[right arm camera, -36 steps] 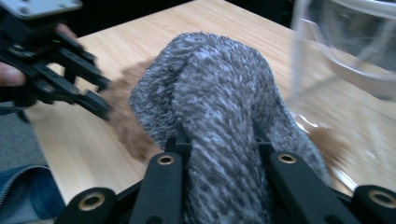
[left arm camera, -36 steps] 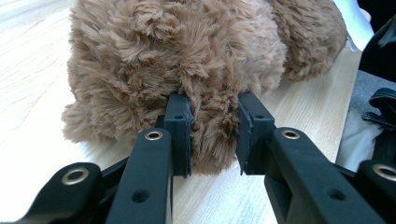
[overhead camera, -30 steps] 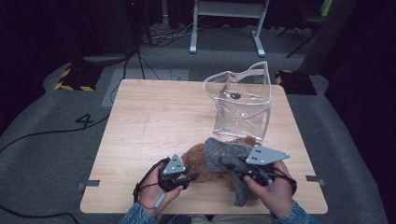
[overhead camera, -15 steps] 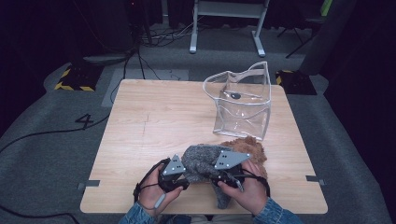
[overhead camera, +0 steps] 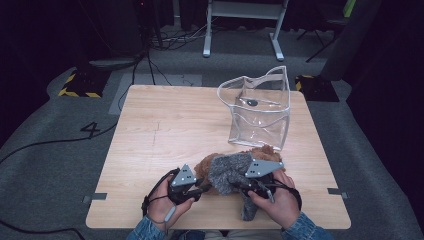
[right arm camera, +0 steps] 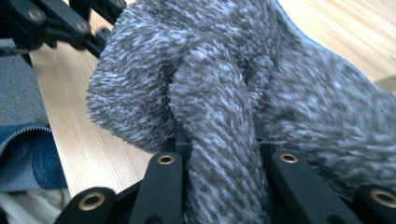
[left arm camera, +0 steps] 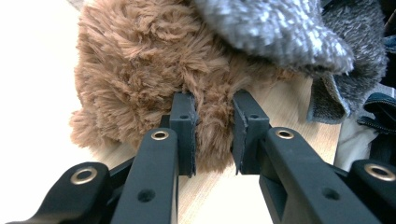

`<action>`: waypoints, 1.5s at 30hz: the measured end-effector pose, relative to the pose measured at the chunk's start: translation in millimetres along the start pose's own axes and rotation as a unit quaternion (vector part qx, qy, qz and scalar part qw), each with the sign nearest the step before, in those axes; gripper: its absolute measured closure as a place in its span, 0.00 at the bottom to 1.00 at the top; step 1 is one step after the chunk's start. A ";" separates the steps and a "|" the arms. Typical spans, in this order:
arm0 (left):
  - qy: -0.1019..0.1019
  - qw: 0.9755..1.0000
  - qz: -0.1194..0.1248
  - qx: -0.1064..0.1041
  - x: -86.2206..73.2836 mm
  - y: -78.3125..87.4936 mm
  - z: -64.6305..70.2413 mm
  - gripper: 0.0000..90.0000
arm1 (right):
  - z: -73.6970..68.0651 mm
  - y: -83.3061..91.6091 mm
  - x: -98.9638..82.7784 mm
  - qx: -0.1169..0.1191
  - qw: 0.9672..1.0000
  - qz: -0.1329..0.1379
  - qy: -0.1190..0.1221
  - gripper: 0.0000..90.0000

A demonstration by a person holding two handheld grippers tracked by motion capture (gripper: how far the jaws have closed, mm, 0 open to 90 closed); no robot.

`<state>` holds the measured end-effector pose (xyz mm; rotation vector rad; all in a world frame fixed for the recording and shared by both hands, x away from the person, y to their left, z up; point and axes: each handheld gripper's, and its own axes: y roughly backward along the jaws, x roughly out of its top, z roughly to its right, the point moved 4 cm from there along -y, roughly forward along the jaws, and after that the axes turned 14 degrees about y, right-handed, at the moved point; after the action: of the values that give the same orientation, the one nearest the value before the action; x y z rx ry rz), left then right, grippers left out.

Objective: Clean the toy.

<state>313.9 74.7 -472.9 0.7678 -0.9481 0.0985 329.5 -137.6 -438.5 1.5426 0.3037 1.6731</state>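
At the near edge of a light wooden table (overhead camera: pixel 165 125), the left gripper (left arm camera: pixel 212 133) pinches a tuft of a shaggy brown plush fabric piece (left arm camera: pixel 144 70), its jaws having just been closing. The right gripper (right arm camera: pixel 219 149) is clamped on a fold of fuzzy grey knitted cloth (right arm camera: pixel 215 93) draped over the brown piece. A clear plastic tote bag (overhead camera: pixel 260 112) stands just behind. The floor (overhead camera: pixel 45 115) bears a painted "4".

bare table (overhead camera: pixel 165 125) left, clear bag (overhead camera: pixel 260 112) blocks far right

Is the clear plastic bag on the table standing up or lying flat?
Standing upright: the clear bag stands on the table, its open mouth facing up, apart from the plush pieces.
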 end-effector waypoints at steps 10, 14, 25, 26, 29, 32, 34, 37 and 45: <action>0.003 1.000 0.002 -0.002 -0.3 0.5 -1.0 0.82 | -10.6 11.6 -21.9 0.003 1.000 -0.019 -0.002 0.83; 0.004 1.000 0.004 -0.001 -0.4 0.7 -1.3 0.82 | -13.8 15.1 -31.0 0.008 0.999 -0.029 -0.010 0.83; 0.011 1.000 0.008 0.001 -0.2 0.5 -4.1 0.81 | -18.4 31.6 -56.3 0.049 0.996 -0.071 -0.034 0.83; 0.011 1.000 0.010 0.002 0.1 0.4 -4.7 0.81 | -19.5 34.9 -53.7 0.050 0.996 -0.059 -0.041 0.83; 0.013 1.000 0.015 0.003 0.4 -0.2 -6.8 0.81 | -17.4 48.5 -41.8 0.028 0.999 -0.030 -0.022 0.83; 0.013 1.000 0.015 0.002 0.3 -0.2 -7.0 0.80 | -9.7 62.0 -25.0 -0.019 1.000 0.005 0.005 0.83; 0.013 1.000 0.015 0.002 0.3 -0.3 -6.9 0.80 | -3.5 67.5 -14.9 -0.042 0.999 0.026 0.001 0.83; 0.011 1.000 0.015 0.004 0.2 -0.4 -7.4 0.80 | 8.8 67.0 -5.0 -0.063 0.997 0.041 0.002 0.82; 0.014 1.000 0.017 0.003 -1.0 -0.6 -8.3 0.80 | 26.4 28.8 -13.2 -0.084 0.996 -0.006 0.006 0.81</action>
<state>319.3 79.8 -476.8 0.7547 -0.9353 0.1415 341.0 -174.0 -423.1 1.4038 0.1724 1.6545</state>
